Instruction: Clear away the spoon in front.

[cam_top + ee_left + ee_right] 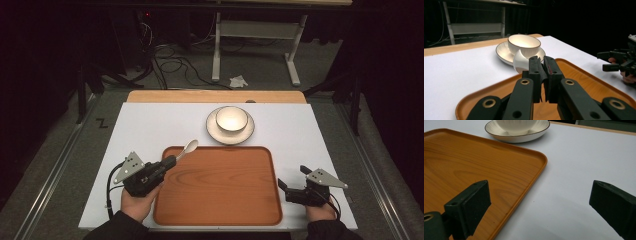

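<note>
Pinching a white spoon by its handle, left gripper holds it over the wooden tray's far-left corner; right gripper jaws spread, beside tray.

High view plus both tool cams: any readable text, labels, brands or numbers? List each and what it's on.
"Z": a black mark like that letter, on the grey floor left of the table; it may be tape rather than lettering.
No print shows on the wooden tray, spoon, bowl, plate or left tool and right tool.
</note>
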Demonstrator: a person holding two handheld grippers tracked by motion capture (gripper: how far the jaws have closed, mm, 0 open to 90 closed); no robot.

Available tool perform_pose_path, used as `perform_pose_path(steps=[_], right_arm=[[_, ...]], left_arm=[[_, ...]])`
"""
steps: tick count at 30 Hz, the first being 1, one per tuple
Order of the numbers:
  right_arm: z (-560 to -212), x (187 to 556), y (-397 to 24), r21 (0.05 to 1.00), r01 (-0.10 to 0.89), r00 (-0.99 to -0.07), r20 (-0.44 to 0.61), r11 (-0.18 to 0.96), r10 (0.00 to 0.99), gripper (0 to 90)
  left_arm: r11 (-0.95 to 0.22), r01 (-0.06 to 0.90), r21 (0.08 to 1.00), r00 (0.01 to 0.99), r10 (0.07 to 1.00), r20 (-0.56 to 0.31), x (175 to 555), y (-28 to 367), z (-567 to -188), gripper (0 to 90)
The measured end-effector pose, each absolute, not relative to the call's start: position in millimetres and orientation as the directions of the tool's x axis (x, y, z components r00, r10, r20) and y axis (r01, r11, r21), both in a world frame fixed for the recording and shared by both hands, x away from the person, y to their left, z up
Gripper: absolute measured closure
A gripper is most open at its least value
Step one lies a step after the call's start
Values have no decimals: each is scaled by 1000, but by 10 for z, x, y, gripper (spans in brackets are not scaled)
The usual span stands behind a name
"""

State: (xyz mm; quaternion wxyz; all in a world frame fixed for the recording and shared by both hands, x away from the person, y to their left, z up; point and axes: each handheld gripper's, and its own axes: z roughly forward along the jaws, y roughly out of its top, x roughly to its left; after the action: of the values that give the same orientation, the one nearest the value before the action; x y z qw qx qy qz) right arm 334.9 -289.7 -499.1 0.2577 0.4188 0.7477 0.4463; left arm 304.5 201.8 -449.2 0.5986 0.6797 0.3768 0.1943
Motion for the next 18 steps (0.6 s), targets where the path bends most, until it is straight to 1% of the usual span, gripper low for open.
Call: perform_pose_path(steps=[3,4,6,9,12,14,18], right_arm=[[-4994,3351,-2897,882,400,-515,-10,250,857,41],[-4995,3351,-2897,881,400,-514,-11,251,857,41],[-4996,3355,-2896,881,400,-515,-11,252,857,41],[-5003,3364,-2881,878,403,-516,-14,257,857,41],[-4999,3362,-2871,878,401,-519,-17,261,854,41],[-4995,3353,-2871,880,395,-522,-20,263,853,41],[-4999,3359,-2876,879,400,-520,-16,260,854,41]], left_arm=[[4,287,958,643,741,-195,3003,2019,-4612,856],[12,301,953,644,735,-213,2986,2015,-4702,856],[2,317,948,648,730,-219,2988,1999,-4758,856],[-32,322,946,654,730,-197,2981,1952,-4809,856],[-28,330,944,659,722,-210,2974,1931,-4838,856],[-53,324,945,668,720,-188,2975,1883,-4868,856],[-59,334,941,669,718,-192,2999,1857,-4909,856]])
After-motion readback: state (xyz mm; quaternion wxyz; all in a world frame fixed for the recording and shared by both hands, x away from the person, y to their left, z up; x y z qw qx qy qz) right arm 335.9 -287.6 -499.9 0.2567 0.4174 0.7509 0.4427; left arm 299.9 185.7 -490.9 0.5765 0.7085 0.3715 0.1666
